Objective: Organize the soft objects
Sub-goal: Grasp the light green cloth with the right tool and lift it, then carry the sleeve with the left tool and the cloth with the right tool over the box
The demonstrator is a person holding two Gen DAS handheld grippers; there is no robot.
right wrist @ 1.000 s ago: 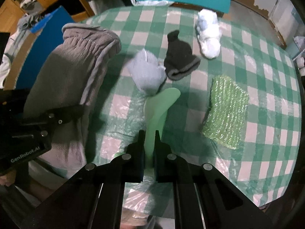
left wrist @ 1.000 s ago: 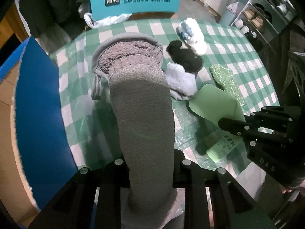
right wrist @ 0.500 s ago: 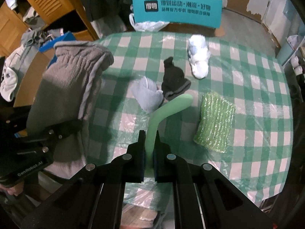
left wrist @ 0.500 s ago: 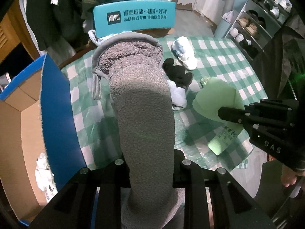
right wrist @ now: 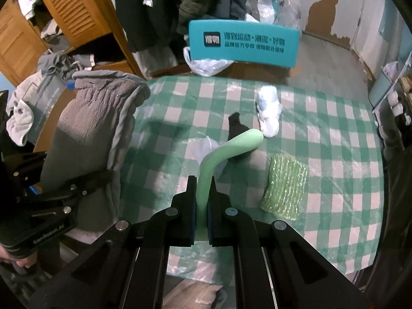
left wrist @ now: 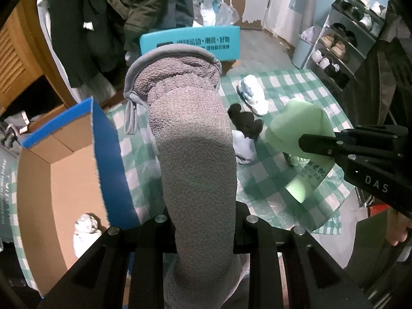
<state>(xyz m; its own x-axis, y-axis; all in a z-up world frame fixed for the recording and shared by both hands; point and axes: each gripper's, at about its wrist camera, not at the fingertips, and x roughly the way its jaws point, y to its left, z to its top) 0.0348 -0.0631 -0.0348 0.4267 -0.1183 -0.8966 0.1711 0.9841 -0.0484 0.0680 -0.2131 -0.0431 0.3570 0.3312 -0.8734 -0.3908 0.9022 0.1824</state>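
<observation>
My left gripper [left wrist: 203,221] is shut on a grey fleece slipper [left wrist: 190,134], held up above the table edge; the slipper also shows in the right wrist view [right wrist: 90,128]. My right gripper [right wrist: 202,193] is shut on a pale green foam insole [right wrist: 224,152], which bends upward; the insole also shows in the left wrist view [left wrist: 298,128]. On the green checked table [right wrist: 334,134] lie a black sock [right wrist: 235,126], a white sock [right wrist: 267,110], a light grey sock [right wrist: 203,149] and a green bubble-wrap pad [right wrist: 285,185].
An open cardboard box with blue flaps [left wrist: 59,170] stands left of the table, with a white soft item [left wrist: 85,231] inside. A teal chair back [right wrist: 244,43] is behind the table. A shoe rack [left wrist: 342,41] is at the right.
Both grippers have risen and pulled back from the table with their items. The left gripper has swung left, so the open box now shows beside the slipper.
</observation>
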